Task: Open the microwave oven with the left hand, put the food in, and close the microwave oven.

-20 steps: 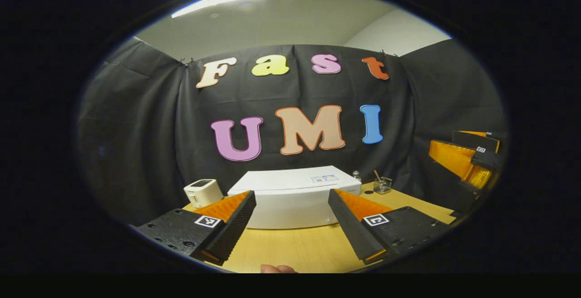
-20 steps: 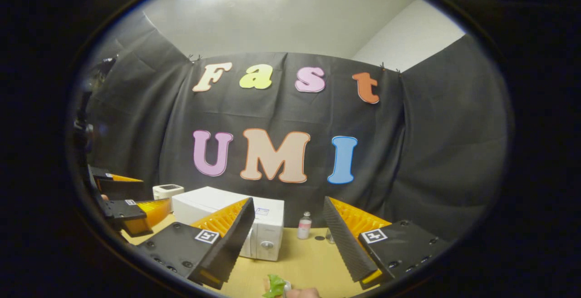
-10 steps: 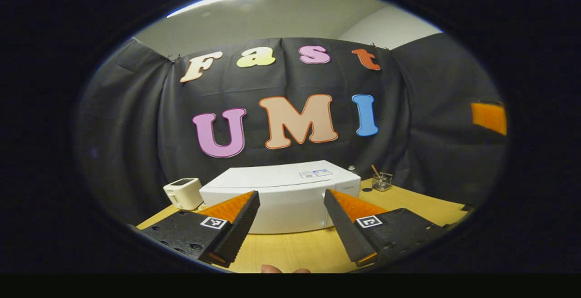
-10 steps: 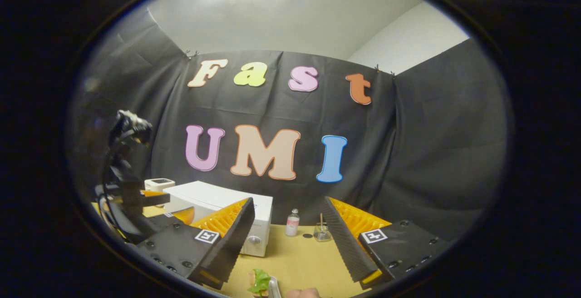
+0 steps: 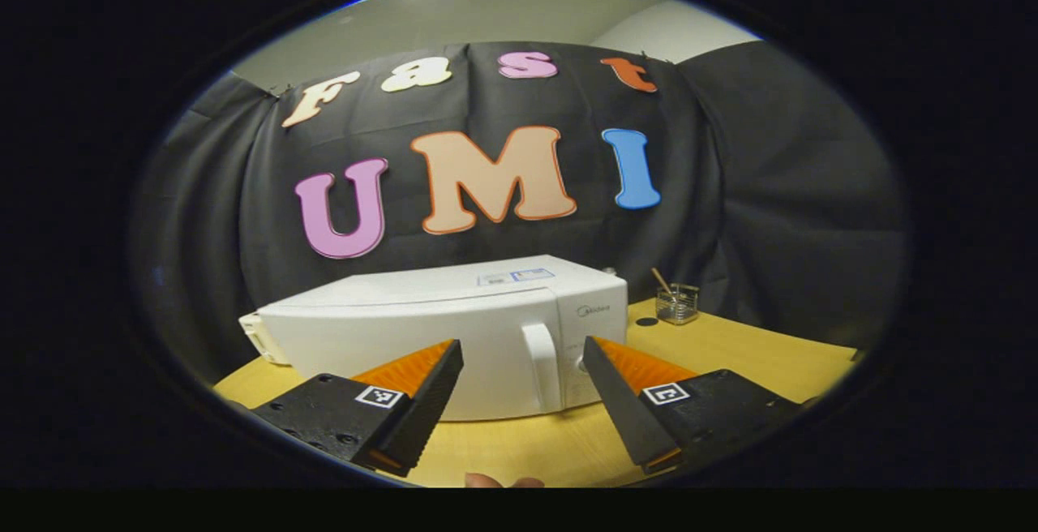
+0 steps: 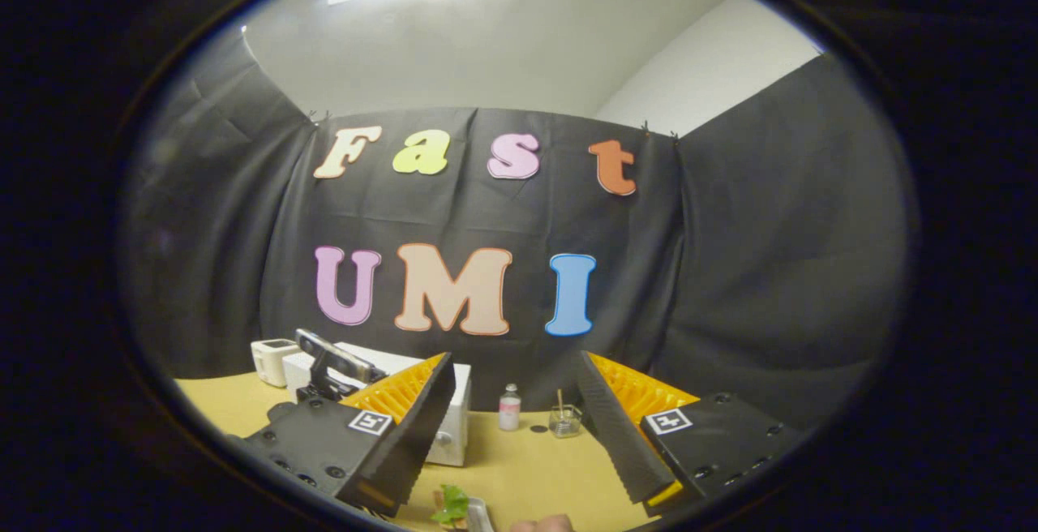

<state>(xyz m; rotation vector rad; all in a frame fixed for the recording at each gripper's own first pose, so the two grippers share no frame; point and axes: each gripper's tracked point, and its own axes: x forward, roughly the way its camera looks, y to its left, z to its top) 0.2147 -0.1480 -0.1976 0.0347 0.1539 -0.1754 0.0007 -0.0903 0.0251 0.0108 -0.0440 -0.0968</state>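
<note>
The pale wooden surface (image 5: 754,362) carries everything here, and the biggest thing on it is the white box-shaped microwave oven (image 5: 454,329), which stands toward the back, close to the black cloth wall, with its door shut. It looks heavy and rigid enough to stay put under a sideways pull, though a sharp tug might slide it on the smooth wood. The left gripper (image 5: 519,402) hangs just in front of the door, its jaws spread wide with nothing between them, and in the left gripper view the white upright door handle (image 5: 542,366) sits in the gap between them. That stiff plastic bar near the door's right edge is the place to take hold; it is glossy and may be slippery, so the grip should go across its middle. The right gripper (image 6: 519,447) is held farther back and to the right, its jaws likewise wide and empty. A small white appliance (image 6: 269,358) stands left of the oven. In the right gripper view, at the near edge, lies the food: a green leafy piece of food (image 6: 451,506) on what seems a small tray, likely soft, light and easily crushed. A small clear glass jar (image 5: 677,303) and a little bottle with a pink label (image 6: 509,408) stand to the oven's right.
</note>
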